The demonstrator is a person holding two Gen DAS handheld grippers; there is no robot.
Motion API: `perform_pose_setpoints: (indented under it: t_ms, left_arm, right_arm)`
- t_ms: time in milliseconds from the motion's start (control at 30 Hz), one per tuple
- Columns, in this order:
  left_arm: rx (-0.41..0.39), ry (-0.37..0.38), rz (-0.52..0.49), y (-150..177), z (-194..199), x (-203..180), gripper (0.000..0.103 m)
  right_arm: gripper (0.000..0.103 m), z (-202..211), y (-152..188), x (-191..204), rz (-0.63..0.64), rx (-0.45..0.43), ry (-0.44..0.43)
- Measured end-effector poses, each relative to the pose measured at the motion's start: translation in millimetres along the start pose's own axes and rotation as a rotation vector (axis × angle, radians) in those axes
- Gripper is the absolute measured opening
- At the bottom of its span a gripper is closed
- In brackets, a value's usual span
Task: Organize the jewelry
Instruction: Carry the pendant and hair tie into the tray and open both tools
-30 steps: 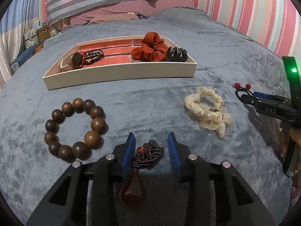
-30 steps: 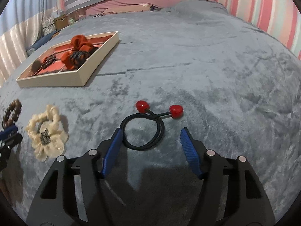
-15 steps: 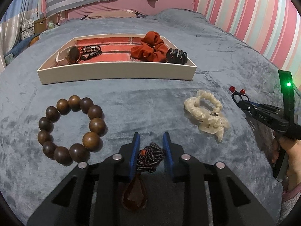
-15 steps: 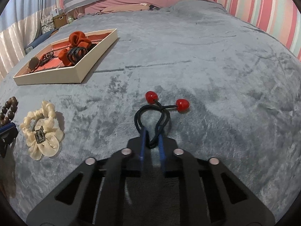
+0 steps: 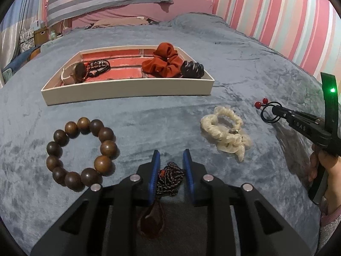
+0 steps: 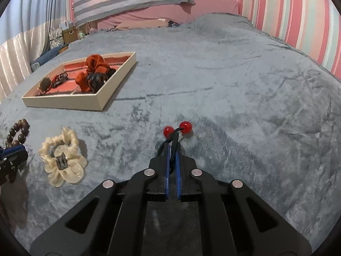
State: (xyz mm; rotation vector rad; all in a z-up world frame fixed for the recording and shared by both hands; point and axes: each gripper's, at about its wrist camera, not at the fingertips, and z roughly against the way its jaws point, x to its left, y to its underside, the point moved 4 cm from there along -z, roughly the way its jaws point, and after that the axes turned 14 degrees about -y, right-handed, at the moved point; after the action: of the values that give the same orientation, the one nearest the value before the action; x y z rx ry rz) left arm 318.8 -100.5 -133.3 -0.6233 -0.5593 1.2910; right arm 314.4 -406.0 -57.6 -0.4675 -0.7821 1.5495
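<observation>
A bed [image 5: 234,49] is covered by a grey-blue plush blanket [image 6: 234,81]. A shallow cream tray [image 5: 127,90] is set on it toward the far side. Nearer, a bracelet of brown wooden beads [image 5: 82,152] is laid flat, with a cream scrunchie [image 5: 226,131] well apart from it on the blanket. A dark braided cord with an amber pendant [image 5: 169,180] is seen at the near edge.

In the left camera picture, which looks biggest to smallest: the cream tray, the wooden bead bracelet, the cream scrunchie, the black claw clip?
1. Cream tray, clearly largest.
2. Wooden bead bracelet.
3. Cream scrunchie.
4. Black claw clip, smallest, though it lies farther from the camera, which shrinks it.
</observation>
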Motion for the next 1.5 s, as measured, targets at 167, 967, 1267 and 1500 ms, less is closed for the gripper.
perform_pose_setpoints:
  t_ms: [167,967,1267,1500]
  left_arm:
    - [-0.002,0.023,0.008,-5,7,3,0.023]
    - [-0.131,0.045,0.052,-126,31,65,0.022]
    - [-0.111,-0.027,0.071,-205,-37,111,0.022]
    - [-0.035,-0.107,0.055,-232,-116,130,0.022]
  right_arm:
    - [0.005,11,-5,9,-0.009,-0.038,-0.010]
    - [0.005,22,-106,81,0.040,-0.142,-0.040]
    - [0.005,-45,-181,118,0.057,-0.123,-0.086]
    - [0.005,-121,-218,118,0.032,-0.064,-0.065]
